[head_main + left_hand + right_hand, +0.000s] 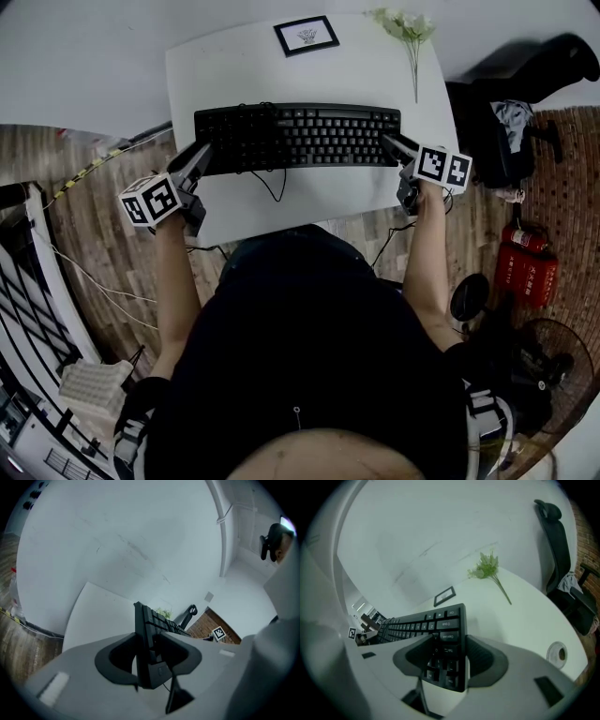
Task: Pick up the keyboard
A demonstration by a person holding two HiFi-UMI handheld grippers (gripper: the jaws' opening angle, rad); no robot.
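Observation:
A black keyboard lies crosswise over the white table, its cable hanging from the near edge. My left gripper is shut on its left end and my right gripper on its right end. In the left gripper view the keyboard stands edge-on between the jaws of the left gripper, both pads pressed against it. In the right gripper view the end keys of the keyboard sit clamped in the right gripper. The keyboard looks raised a little off the tabletop.
A framed picture and a sprig of pale flowers lie at the table's far side. A black office chair stands to the right, with red fire extinguishers and a fan on the floor. A round cable hole is in the tabletop.

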